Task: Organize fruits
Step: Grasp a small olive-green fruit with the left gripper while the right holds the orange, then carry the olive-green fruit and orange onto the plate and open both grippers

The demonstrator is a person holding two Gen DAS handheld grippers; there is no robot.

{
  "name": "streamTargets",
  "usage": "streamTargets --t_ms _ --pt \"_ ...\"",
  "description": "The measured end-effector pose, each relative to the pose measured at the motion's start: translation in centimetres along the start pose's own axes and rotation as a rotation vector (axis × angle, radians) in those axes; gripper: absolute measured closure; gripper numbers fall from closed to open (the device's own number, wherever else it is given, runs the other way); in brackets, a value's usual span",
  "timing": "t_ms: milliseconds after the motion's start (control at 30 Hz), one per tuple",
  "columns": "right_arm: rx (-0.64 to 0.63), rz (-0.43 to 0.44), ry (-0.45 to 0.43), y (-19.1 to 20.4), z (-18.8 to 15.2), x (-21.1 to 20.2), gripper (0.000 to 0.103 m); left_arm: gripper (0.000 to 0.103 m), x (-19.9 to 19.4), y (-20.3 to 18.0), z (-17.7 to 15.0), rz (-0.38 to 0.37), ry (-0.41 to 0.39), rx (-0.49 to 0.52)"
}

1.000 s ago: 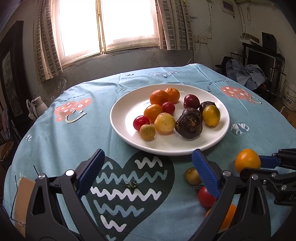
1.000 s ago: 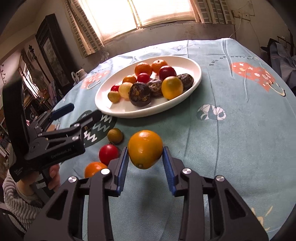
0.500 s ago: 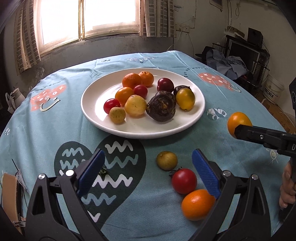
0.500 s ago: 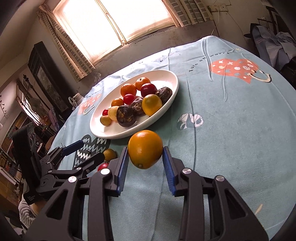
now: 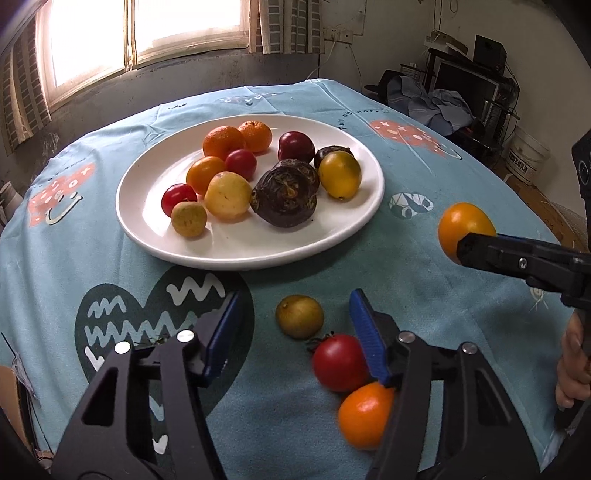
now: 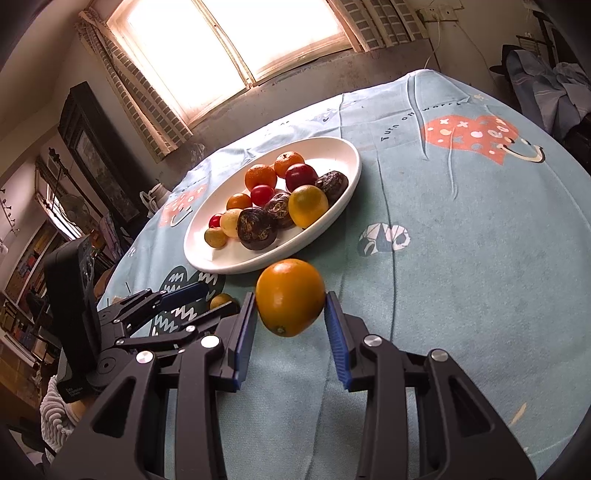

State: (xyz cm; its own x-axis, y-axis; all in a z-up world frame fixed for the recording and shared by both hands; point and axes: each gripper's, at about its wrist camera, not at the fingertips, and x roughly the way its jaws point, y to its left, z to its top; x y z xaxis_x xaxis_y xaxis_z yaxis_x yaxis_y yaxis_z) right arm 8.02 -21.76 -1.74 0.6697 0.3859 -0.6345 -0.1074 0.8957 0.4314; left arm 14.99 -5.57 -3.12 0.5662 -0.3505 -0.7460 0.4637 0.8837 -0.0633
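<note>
**One orange fruit aloft, three loose on the cloth, ten on the plate**

The right gripper (image 6: pixel 290 314) has its jaws pinching one orange fruit (image 6: pixel 290 296) from both sides, held off the counter (image 6: pixel 480 258) and near the rim of the white plate (image 6: pixel 343 147). From the left wrist view the same fruit (image 5: pixel 465 230) sits at the tip of the right gripper's black arm, to the right of the plate (image 5: pixel 369 206).

The left gripper (image 5: pixel 295 328) has its jaws spread wide and holds nothing. Between and around its blue pads lie three loose fruits on the blue cloth: one olive-yellow fruit (image 5: pixel 299 316), one red tomato (image 5: pixel 341 362) just behind the right pad, and one small orange fruit (image 5: pixel 365 415) partly hidden by that finger. The tomato and the small orange fruit are touching or nearly so.

The plate carries ten pieces: two mandarins (image 5: pixel 223 142) at the back, one smaller orange fruit (image 5: pixel 205 173), two red tomatoes (image 5: pixel 241 164), one dark red plum (image 5: pixel 296 146), two dark wrinkled fruits (image 5: pixel 284 197), one yellow-orange fruit (image 5: pixel 339 180), one pale yellow fruit (image 5: pixel 228 195) and one small speckled yellow fruit (image 5: pixel 188 219). From the right wrist view a third dark fruit may lie among them; it is hard to tell.

Behind the counter stand a bright window (image 5: pixel 147 33) with curtains, and to the right a heap of clothes (image 5: pixel 432 103) and a white bucket (image 5: pixel 526 157).
</note>
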Motion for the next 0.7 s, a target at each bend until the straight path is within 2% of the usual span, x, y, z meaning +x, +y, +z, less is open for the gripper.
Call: streamTargets --t_ms 67,167,200,333,367,433,467,567,700 --pt "0.003 0.0 0.002 -0.1 0.0 0.1 0.065 0.043 0.5 1.0 0.5 -0.039 0.027 -0.056" --pt "0.006 0.001 0.005 -0.1 0.0 0.1 0.065 0.058 1.4 2.2 0.7 -0.103 0.087 -0.126" --pt "0.007 0.0 0.007 -0.1 0.0 0.2 0.065 0.058 1.5 2.2 0.7 -0.104 0.092 -0.127" --pt "0.014 0.001 0.016 -0.2 0.0 0.3 0.065 0.058 1.7 1.6 0.9 -0.073 0.127 -0.096" --pt "0.015 0.0 0.016 -0.2 0.0 0.4 0.065 0.061 1.6 1.5 0.9 -0.063 0.133 -0.09" --pt "0.018 0.0 0.016 -0.3 0.0 0.4 0.065 0.074 1.5 1.2 0.8 -0.062 0.143 -0.077" --pt "0.019 0.001 0.017 -0.3 0.0 0.4 0.065 0.076 1.3 1.0 0.8 -0.067 0.146 -0.074" --pt "0.021 0.004 0.019 -0.2 0.0 0.4 0.065 0.075 1.0 -0.1 0.5 -0.015 0.123 -0.007" --pt "0.024 0.003 0.015 -0.3 0.0 0.3 0.065 0.075 0.5 -0.7 0.0 -0.004 0.082 0.006"
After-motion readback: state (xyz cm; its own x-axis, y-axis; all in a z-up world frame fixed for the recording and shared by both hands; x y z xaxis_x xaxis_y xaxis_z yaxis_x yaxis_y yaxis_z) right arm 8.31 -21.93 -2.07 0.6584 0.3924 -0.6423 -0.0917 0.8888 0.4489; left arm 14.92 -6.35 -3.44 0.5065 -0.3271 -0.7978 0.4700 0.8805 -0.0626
